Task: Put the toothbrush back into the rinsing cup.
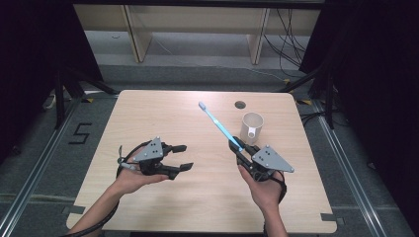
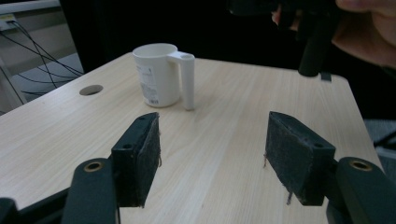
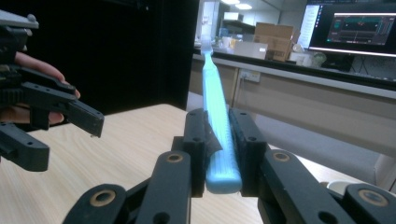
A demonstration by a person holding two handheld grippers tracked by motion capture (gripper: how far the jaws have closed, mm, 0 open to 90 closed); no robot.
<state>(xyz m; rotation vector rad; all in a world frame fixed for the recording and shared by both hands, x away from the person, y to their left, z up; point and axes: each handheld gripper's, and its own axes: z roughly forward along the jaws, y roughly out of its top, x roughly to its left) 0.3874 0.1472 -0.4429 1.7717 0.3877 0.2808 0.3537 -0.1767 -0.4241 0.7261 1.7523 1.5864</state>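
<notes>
A light blue toothbrush (image 1: 217, 123) slants up and away over the table, its handle end clamped in my right gripper (image 1: 240, 149). In the right gripper view the toothbrush (image 3: 217, 116) runs straight out between the two pads, which press on its handle at my right gripper (image 3: 219, 140). A white mug (image 1: 251, 128) stands upright just beyond that gripper, handle toward the near side. My left gripper (image 1: 183, 158) is held over the left half of the table, jaws apart with nothing between them. Its own view shows my left gripper (image 2: 212, 147) open, facing the mug (image 2: 156, 74).
A round cable hole (image 1: 240, 104) sits near the table's (image 1: 163, 118) far edge. Wooden shelving legs and loose cables stand on the floor beyond. In the right gripper view the other gripper (image 3: 42, 116) shows at left, with a desk and monitor (image 3: 355, 28) far off.
</notes>
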